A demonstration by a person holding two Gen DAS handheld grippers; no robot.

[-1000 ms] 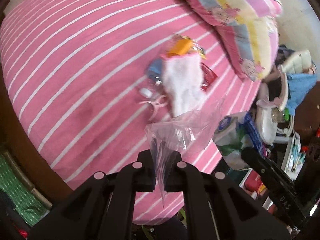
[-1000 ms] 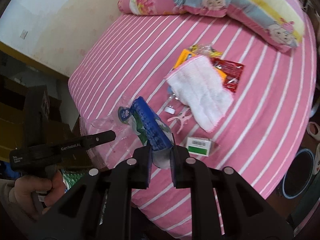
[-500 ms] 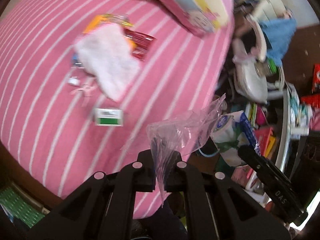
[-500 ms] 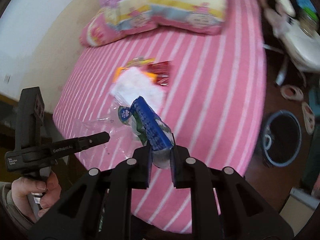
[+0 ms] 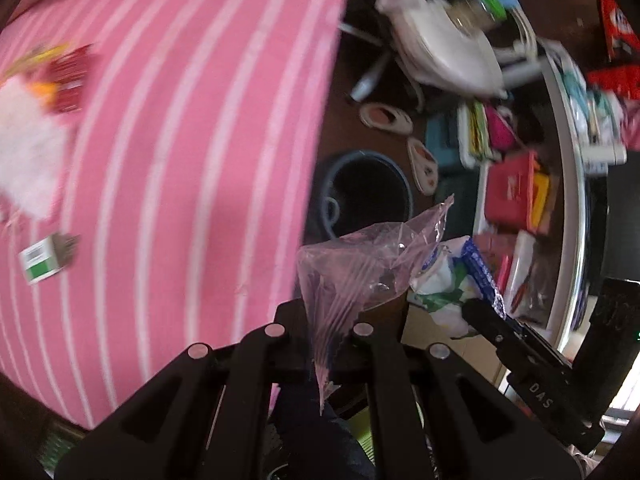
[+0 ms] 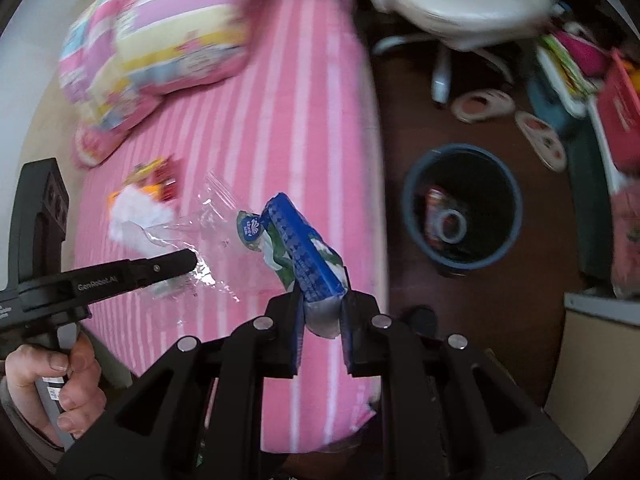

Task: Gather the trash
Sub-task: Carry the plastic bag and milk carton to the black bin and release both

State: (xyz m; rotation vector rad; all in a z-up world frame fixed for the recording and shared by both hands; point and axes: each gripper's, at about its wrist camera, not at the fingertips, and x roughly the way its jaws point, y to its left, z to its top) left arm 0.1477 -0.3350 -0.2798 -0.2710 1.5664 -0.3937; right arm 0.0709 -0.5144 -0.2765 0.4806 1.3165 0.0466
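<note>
Right wrist view: our right gripper [image 6: 322, 312] clamps a blue tissue pack [image 6: 304, 252] beside the trash bin [image 6: 412, 208]. Left gripper [image 5: 320, 320] pinches a clear plastic bag [image 5: 360, 268].

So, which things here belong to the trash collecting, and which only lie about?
Job: clear plastic bag in left gripper; blue-green packet in right gripper; trash bin; wrappers on bed.

Lying about: pillow, slippers, chair.
</note>
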